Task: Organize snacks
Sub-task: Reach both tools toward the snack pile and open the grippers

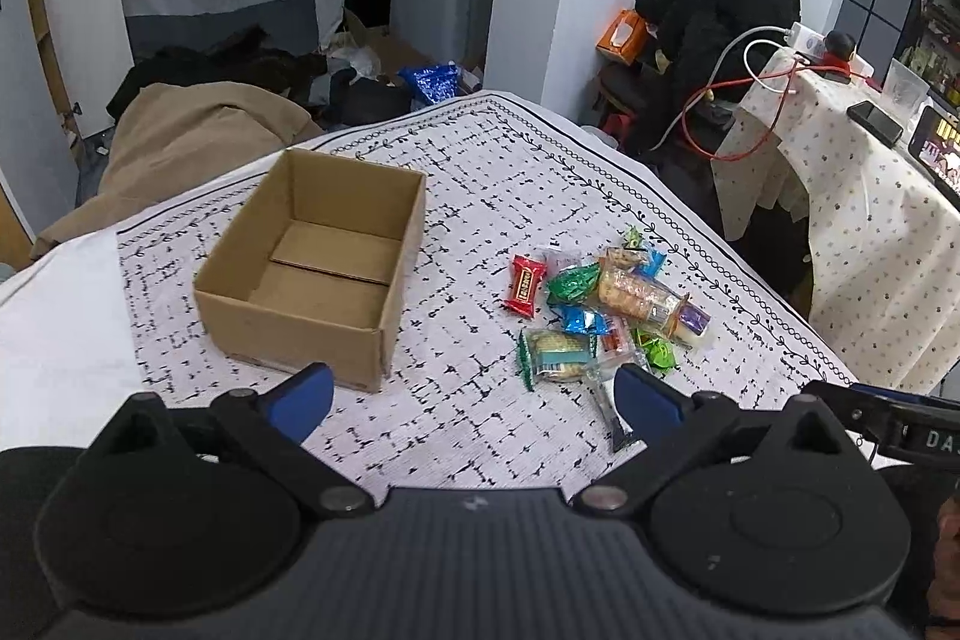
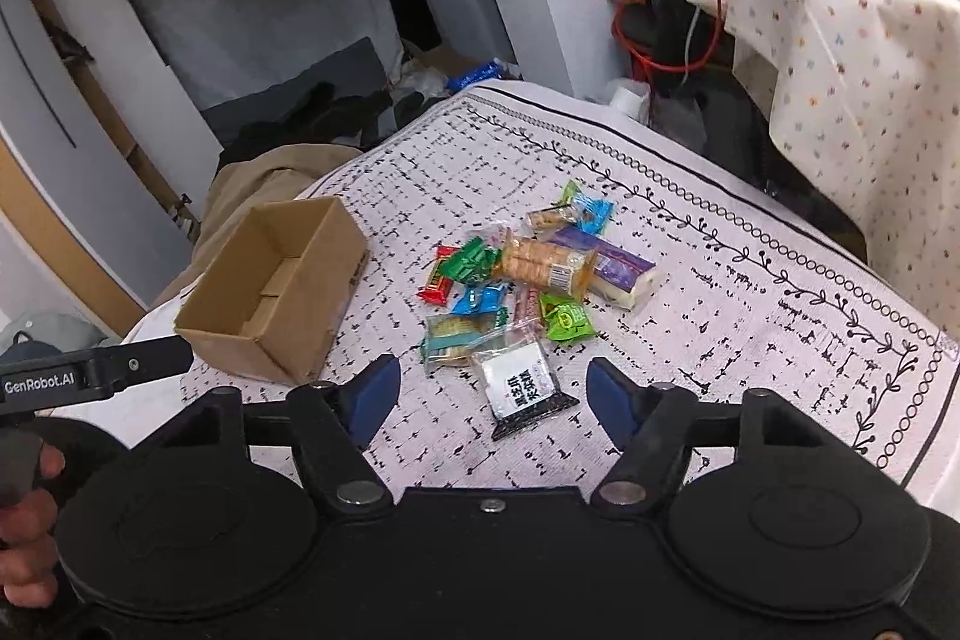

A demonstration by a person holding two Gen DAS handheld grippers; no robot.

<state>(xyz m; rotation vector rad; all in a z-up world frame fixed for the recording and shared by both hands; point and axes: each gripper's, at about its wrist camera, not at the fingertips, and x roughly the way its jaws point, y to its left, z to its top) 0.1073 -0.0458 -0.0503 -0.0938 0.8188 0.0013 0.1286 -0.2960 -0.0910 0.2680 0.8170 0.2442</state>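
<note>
Both claws, left (image 1: 474, 400) and right (image 2: 489, 394), gape empty, so we've boxed nothing: box (image 1: 312, 262) bare, snacks (image 1: 600, 310) all piled on the bench (image 1: 480, 196).

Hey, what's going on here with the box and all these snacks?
A person holds a gripper in each hand over a table with a patterned cloth. Both the left gripper and the right gripper are open and hold nothing. The cardboard box is empty. The snacks lie in a loose pile beside it, so no sorting shows yet.
</note>
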